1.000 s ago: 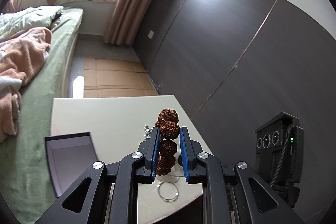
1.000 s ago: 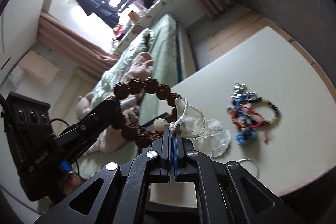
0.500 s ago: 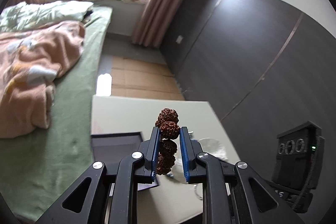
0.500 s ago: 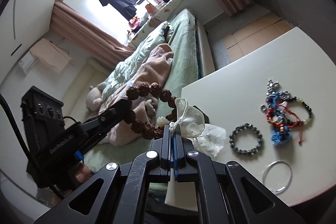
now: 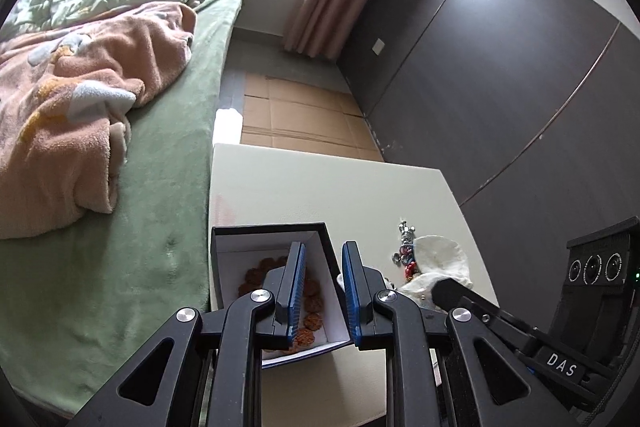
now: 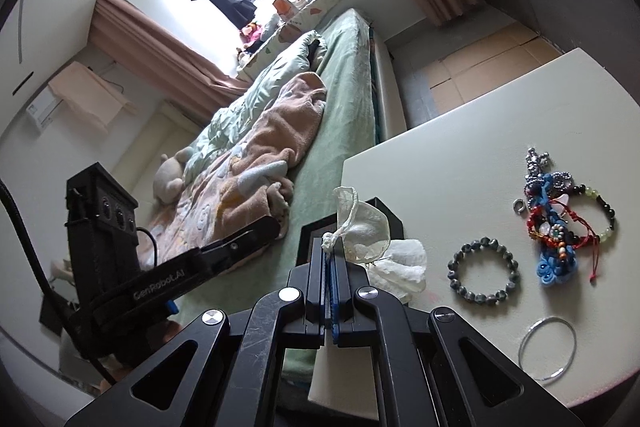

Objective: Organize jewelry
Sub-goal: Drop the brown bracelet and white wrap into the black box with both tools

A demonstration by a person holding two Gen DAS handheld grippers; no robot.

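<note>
Brown knobbly bead bracelet (image 5: 308,303) lies inside the open black box (image 5: 272,231), white-lined, directly under and between the left gripper (image 5: 322,291) jaws. Left jaws stand narrowly apart with nothing between the pads. Right gripper (image 6: 329,281) jaws are fully closed, pinching the drawstring of a sheer white pouch (image 6: 362,231) that sticks up just past the tips. Box sits on the bench (image 6: 460,155) behind the pouch. Right of the right jaws on the bench: grey bead bracelet (image 6: 483,270), silver bangle (image 6: 547,347), tangled pile of colourful bracelets (image 6: 556,223).
</note>
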